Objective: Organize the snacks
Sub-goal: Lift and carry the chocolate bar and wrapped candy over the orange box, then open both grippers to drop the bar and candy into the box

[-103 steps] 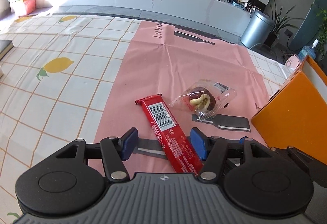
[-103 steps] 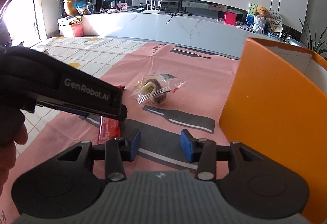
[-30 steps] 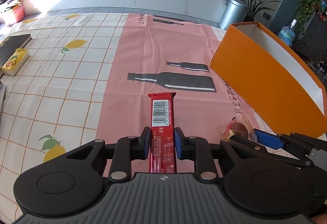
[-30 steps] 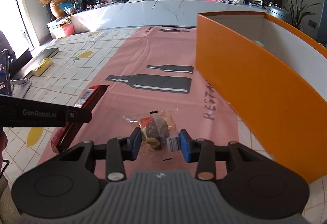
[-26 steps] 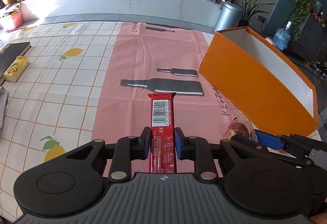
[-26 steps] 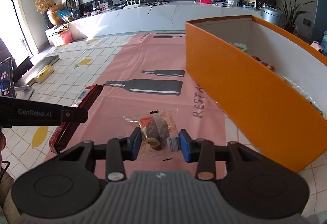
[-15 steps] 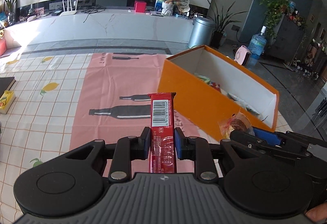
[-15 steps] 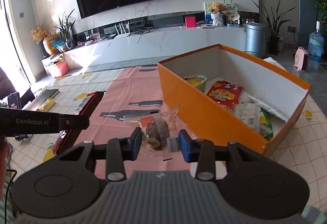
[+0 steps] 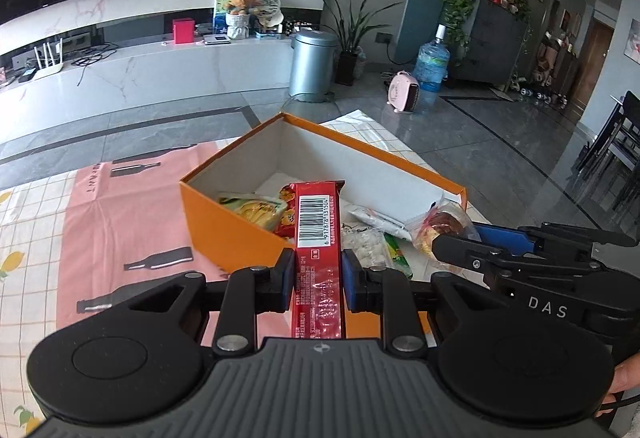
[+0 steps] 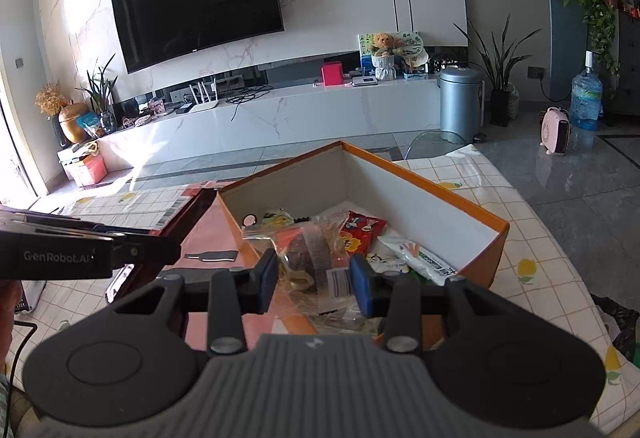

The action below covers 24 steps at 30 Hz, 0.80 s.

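- Left gripper (image 9: 317,280) clamps the red bar (image 9: 318,238) near its lower end; light, stiff, slick wrapper
- Right gripper (image 10: 314,276) pinches the clear cake packet (image 10: 314,258); soft, crushable
- Both hang over the orange box (image 9: 224,230), which holds more snacks

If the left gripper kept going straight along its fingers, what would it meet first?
Probably the snacks lying in the orange box: the left gripper, shut on the red bar, points down over the near wall. Depth is unclear.
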### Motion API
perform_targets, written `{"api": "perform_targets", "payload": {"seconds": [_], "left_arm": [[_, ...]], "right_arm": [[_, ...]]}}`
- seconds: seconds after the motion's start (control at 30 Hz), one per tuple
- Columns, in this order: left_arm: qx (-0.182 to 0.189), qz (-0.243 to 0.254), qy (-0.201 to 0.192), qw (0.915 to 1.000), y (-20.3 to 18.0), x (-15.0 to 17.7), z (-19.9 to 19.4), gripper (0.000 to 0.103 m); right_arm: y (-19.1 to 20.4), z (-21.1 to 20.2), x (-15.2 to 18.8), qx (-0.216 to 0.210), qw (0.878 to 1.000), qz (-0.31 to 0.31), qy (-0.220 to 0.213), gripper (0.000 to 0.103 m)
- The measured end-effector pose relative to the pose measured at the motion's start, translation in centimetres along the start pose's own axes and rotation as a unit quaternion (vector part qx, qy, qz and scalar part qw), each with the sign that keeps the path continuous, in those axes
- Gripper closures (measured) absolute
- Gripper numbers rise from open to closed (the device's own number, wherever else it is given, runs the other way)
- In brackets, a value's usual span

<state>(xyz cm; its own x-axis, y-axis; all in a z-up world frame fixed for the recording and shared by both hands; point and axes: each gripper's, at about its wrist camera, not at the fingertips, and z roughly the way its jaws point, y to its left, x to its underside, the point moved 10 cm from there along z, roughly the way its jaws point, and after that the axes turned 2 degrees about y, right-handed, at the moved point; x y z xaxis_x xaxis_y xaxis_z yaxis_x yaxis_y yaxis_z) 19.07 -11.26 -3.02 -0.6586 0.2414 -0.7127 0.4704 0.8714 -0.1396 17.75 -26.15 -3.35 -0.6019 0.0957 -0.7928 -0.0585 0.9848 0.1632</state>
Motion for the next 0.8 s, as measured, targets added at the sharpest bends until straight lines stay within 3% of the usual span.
{"api": "perform_targets", "payload": {"seconds": [0.3,0.47,0.57,0.63,0.8], "left_arm": [[0.008,0.074,0.049,0.9961,-1.7,-3.5,7.4,0.076],[0.016,0.085,0.082,0.9929,-1.2,-4.9,12.2,0.076],[0.015,0.115,0.089,0.9892,-1.1,-6.1,14.5,0.076],[0.013,0.146,0.095,0.9846,-1.2,-6.8,15.6,0.076],[-0.020,0.234,0.137,0.9622,-0.1,-7.0,18.7,0.076]], "right_arm": [[-3.5,6.1,-2.3,-0.004,0.998,-0.010,0.057,0.066],[-5.4,11.2,-2.4,-0.005,0.994,-0.002,0.113,0.066],[-6.2,13.9,-2.2,-0.003,0.990,0.000,0.142,0.066],[-6.3,15.1,-2.3,-0.006,0.988,-0.001,0.156,0.066],[-6.3,17.7,-3.0,-0.006,0.985,-0.005,0.170,0.066]]}}
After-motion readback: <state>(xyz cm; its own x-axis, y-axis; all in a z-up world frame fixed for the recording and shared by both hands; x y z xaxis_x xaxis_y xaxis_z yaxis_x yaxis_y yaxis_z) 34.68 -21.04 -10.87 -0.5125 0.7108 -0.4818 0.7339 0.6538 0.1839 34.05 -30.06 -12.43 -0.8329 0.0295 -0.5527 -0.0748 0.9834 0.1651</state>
